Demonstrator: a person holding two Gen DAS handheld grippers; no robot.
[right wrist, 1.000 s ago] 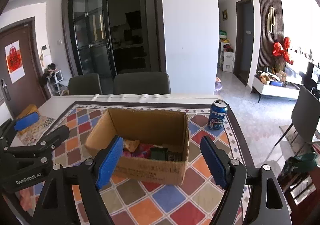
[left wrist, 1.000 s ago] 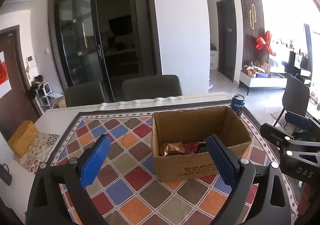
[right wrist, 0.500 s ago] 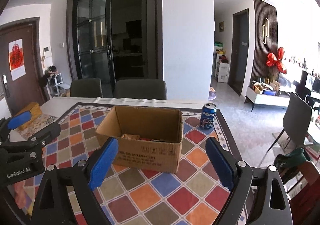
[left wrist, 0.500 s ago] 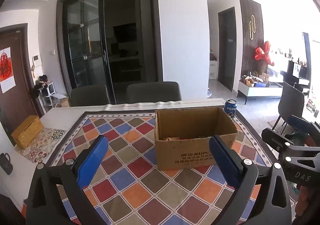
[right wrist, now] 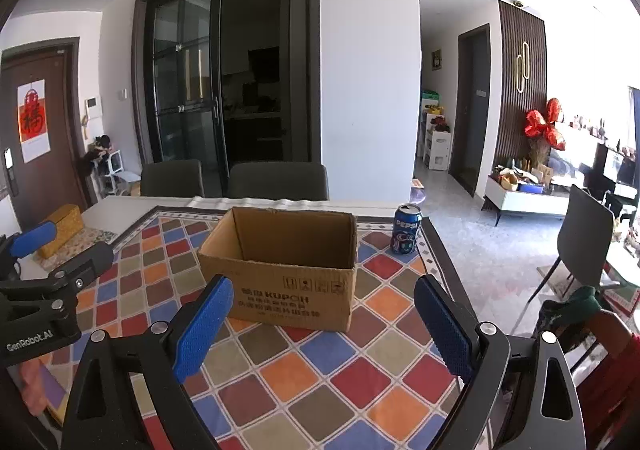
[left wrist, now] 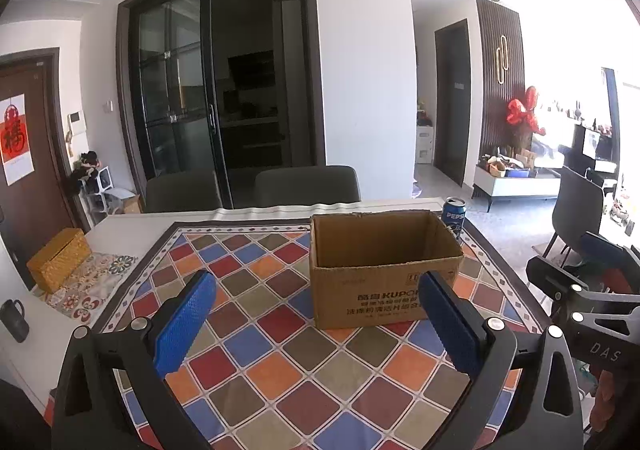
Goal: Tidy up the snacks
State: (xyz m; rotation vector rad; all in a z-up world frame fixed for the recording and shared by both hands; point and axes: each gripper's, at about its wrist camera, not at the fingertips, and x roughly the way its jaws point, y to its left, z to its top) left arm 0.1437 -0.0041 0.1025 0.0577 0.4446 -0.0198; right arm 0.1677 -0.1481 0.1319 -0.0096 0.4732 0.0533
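An open cardboard box stands on the checkered tablecloth; it also shows in the right wrist view. Its inside is hidden from this low angle. A blue Pepsi can stands upright behind the box's right corner, also seen in the right wrist view. My left gripper is open and empty, held back from the box. My right gripper is open and empty, also in front of the box. Each gripper shows at the edge of the other's view.
A yellow woven box lies on a patterned mat at the table's left end, with a dark mug near the left edge. Two grey chairs stand behind the table. A dark chair stands on the floor at right.
Both grippers have pulled back and dropped lower from the box. The snacks seen inside the box a second ago are now hidden behind its front wall.
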